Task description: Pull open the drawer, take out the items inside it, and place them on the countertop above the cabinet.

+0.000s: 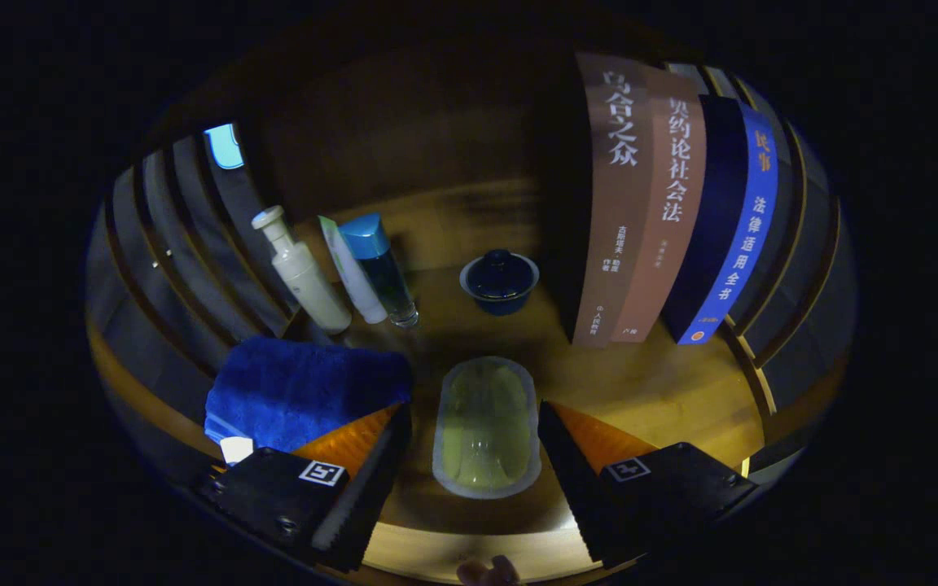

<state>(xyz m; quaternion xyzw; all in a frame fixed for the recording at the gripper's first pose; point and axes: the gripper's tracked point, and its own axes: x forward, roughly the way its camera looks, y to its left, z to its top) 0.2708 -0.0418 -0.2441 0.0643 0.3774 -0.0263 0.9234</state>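
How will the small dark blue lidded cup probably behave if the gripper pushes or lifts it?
The lidded cup, beyond the open gripper and the pale oval dish, looks glazed, so probably slippery and breakable. Its lid seems only to rest on top and may slide off if tilted. The base looks narrower than the rim, so a push might tip it.

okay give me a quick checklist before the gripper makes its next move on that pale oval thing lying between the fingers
1. Fingers apart: ok. The gripper is open, one finger on each side of the pale oval item.
2. Contact: not ok yet. Neither finger presses on the item; gaps show on both sides.
3. Item centred between the fingers: ok.
4. Blue towel clear of the left finger: cannot tell. It lies right beside the finger.
5. Lidded cup out of the way: ok. It sits beyond the item, apart from it.
6. Whether this wooden surface is the drawer or the countertop: cannot tell.
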